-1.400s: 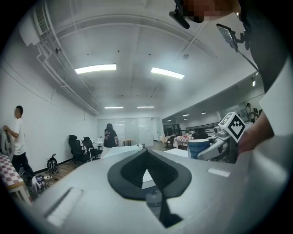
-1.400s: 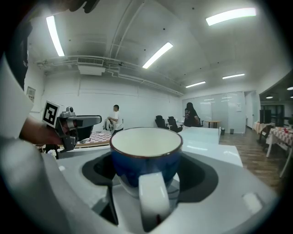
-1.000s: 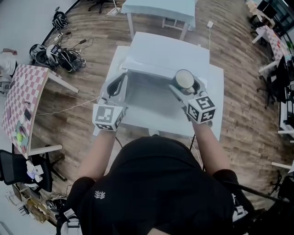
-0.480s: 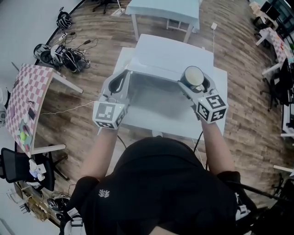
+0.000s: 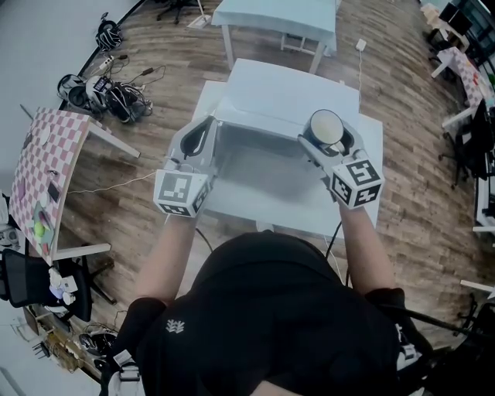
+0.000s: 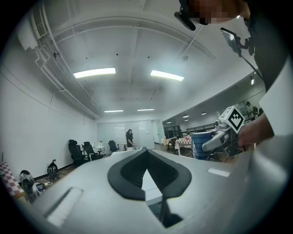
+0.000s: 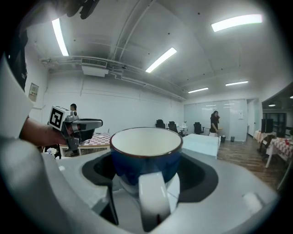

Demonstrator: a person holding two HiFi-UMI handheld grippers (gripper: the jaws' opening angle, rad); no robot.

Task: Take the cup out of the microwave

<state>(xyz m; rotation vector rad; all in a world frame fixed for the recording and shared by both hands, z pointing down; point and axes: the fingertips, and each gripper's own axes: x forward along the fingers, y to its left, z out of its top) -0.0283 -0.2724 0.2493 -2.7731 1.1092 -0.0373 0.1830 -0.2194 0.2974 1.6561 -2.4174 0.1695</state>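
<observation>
A blue cup (image 5: pixel 325 124) with a white inside sits between the fingers of my right gripper (image 5: pixel 329 138), which is shut on it. It hangs above the front right corner of the white microwave (image 5: pixel 286 89). In the right gripper view the cup (image 7: pixel 145 148) fills the middle, its white handle toward the camera. My left gripper (image 5: pixel 199 135) is at the microwave's front left corner, its dark pads (image 6: pixel 130 171) meeting at the tip with nothing seen between them. The left gripper view shows the cup (image 6: pixel 200 145) off to the right.
The microwave stands on a white table (image 5: pixel 370 151). A checkered table (image 5: pixel 39 166) is at the left, with cables and headsets (image 5: pixel 100 89) on the wooden floor behind it. Another white table (image 5: pixel 278 15) stands beyond. An office chair (image 5: pixel 27 282) is at lower left.
Over the second the right gripper carried the cup a little to the right and farther out. In the last half second it has hardly moved. The left gripper stays put.
</observation>
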